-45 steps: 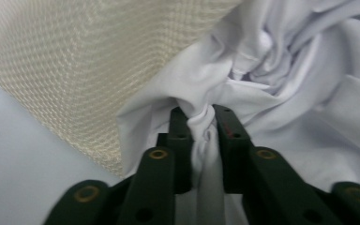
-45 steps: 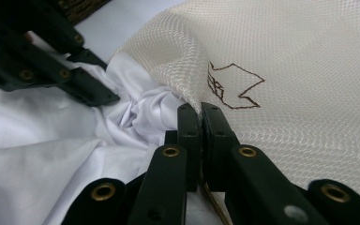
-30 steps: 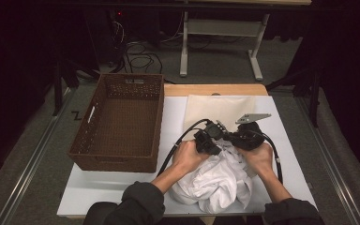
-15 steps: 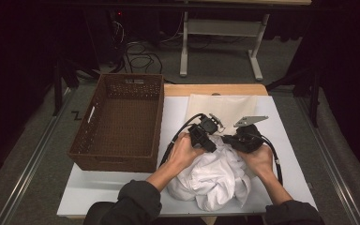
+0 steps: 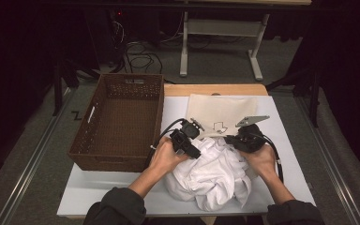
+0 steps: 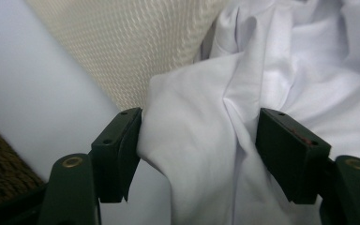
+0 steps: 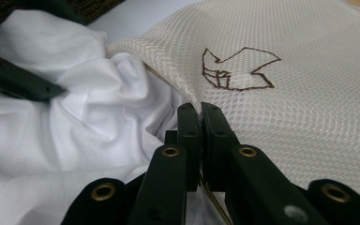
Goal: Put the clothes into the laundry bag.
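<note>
So the white garment is bunched up in a big crumpled heap at the lower middle of the high view, sitting on the white surface right between the person's two hands. Just above it in the frame lies a cream mesh bag with a little brown arrow-ish logo stitched on it, and the heap overlaps the bag's near edge. The right gripper is clenched tight on the rim of that mesh bag; in the right gripper view the two black jaws are pressed together with the bag's edge pinched between them. The left gripper is released: its jaws have just been opening, and in the left gripper view they stand apart with a fold of the white cloth bulging up between them, more brushing the pads than gripped. Over at the left of the high view there's a brown wicker basket, just beside the left hand.
</note>
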The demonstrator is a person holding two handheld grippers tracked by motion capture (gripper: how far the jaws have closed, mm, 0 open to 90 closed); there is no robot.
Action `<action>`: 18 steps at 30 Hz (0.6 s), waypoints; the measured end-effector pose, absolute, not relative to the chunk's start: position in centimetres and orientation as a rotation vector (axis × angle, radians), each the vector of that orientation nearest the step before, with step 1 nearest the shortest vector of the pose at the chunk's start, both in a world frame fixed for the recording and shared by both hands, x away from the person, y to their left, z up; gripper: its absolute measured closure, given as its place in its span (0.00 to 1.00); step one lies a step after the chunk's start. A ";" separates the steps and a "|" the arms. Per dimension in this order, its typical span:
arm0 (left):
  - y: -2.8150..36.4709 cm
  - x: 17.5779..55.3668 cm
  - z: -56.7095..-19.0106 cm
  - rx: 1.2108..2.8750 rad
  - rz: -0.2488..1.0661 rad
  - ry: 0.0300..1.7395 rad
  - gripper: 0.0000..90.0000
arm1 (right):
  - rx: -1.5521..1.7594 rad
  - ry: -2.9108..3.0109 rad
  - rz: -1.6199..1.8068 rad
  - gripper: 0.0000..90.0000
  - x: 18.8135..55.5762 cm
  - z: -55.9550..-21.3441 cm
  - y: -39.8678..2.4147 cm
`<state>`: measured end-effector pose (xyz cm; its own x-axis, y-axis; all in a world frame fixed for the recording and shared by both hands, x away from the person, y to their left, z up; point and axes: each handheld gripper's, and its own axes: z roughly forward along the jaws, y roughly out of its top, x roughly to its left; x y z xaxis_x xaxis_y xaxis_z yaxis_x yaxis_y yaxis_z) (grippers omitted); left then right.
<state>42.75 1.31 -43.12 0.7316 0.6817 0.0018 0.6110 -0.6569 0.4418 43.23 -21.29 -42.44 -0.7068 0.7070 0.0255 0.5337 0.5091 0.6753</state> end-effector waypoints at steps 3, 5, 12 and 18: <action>1.0 43.1 -44.3 2.549 0.158 0.995 0.42 | 1.061 2.498 0.991 0.98 43.1 -42.5 -21.3; 1.0 43.5 -45.0 2.553 0.081 1.013 0.51 | 1.064 2.508 0.974 0.98 43.1 -42.5 -21.3; 1.8 43.8 -44.6 2.467 -0.040 0.986 0.88 | 1.060 2.507 0.978 0.98 43.2 -42.6 -21.3; 1.9 42.6 -42.8 2.385 -0.015 0.847 0.91 | 1.059 2.497 0.975 0.98 43.2 -42.6 -21.6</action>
